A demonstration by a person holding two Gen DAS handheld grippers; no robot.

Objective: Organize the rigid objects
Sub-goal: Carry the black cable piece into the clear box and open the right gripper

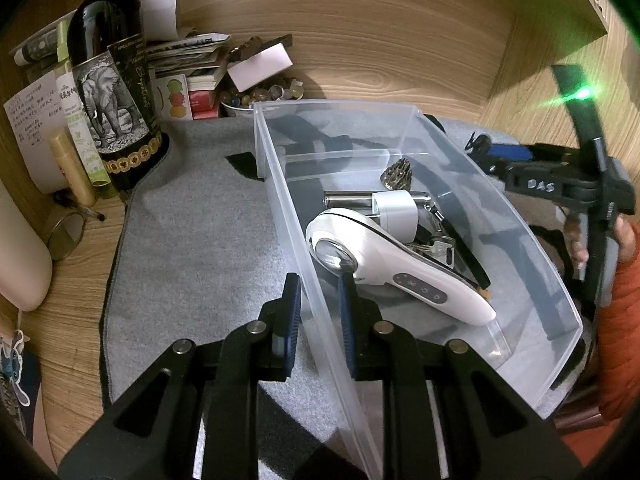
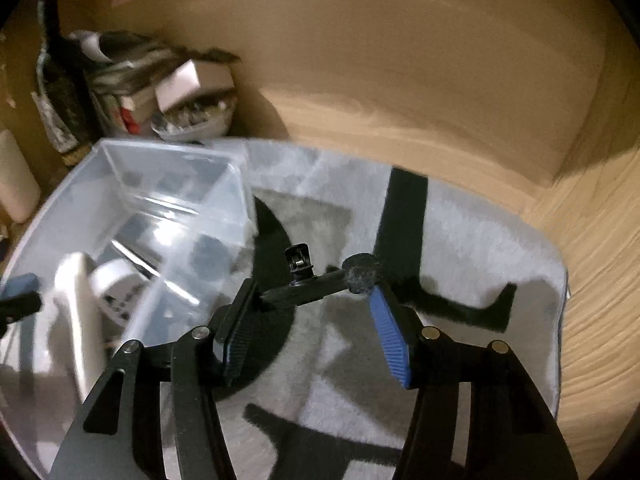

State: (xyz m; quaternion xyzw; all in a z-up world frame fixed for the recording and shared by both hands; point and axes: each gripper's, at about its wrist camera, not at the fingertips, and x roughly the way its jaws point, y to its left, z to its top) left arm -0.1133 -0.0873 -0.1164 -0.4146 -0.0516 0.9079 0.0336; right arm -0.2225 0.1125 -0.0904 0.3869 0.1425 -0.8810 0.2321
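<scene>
A clear plastic bin stands on a grey mat. It holds a white handheld magnifier, a white charger block, a silver cylinder, keys and a spiky metal piece. My left gripper is shut on the bin's left wall. My right gripper is shut on a black bar-shaped object with a round end, held above the mat just right of the bin. The right gripper also shows in the left wrist view.
A dark wine bottle, small bottles, a lip balm tube, papers and a bowl of stones crowd the back left corner. A wooden wall runs behind. The wooden desk shows around the mat.
</scene>
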